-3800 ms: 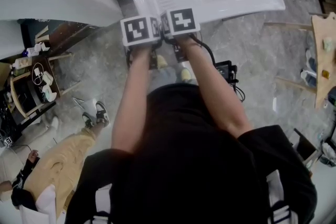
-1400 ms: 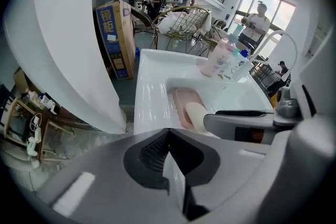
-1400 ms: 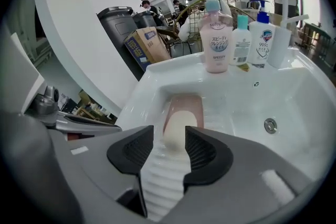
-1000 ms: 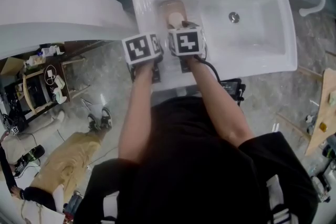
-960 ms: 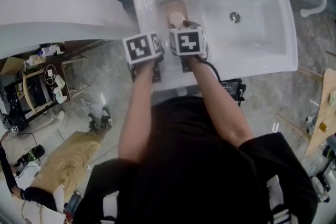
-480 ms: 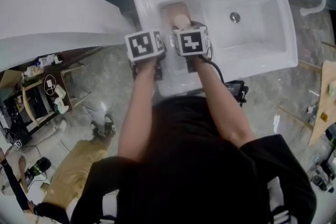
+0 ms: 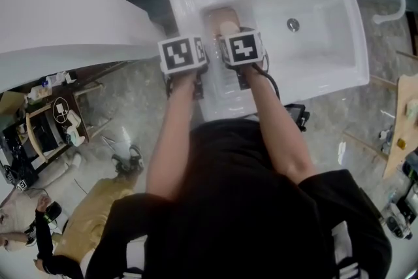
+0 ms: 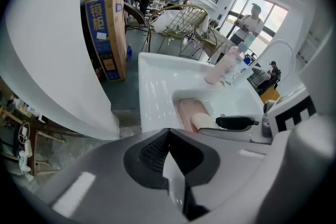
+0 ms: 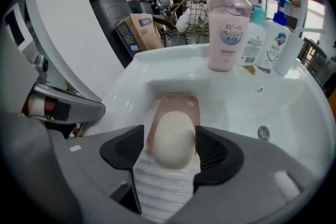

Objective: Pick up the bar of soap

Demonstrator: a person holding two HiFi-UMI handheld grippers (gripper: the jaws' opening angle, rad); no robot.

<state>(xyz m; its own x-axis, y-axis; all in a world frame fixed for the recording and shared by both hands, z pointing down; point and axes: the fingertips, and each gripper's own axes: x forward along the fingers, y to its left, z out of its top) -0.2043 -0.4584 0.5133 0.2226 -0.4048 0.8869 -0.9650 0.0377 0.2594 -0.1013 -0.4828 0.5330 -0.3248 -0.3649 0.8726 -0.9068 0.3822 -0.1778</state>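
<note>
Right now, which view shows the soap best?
The right gripper view: the soap lies large and central inside the open right gripper. The head view shows it small, partly hidden; the left gripper view, only a sliver.

A white sink (image 7: 326, 65) with a drain (image 7: 293, 24) – on its back rim stand a pink pump bottle (image 9: 228, 34) and white bottles (image 9: 254, 36) just beside it. A pink tray (image 9: 178, 102) lies in the sink. Behind it – a cardboard box (image 9: 137, 33) and a dark bin (image 9: 107, 5).
</note>
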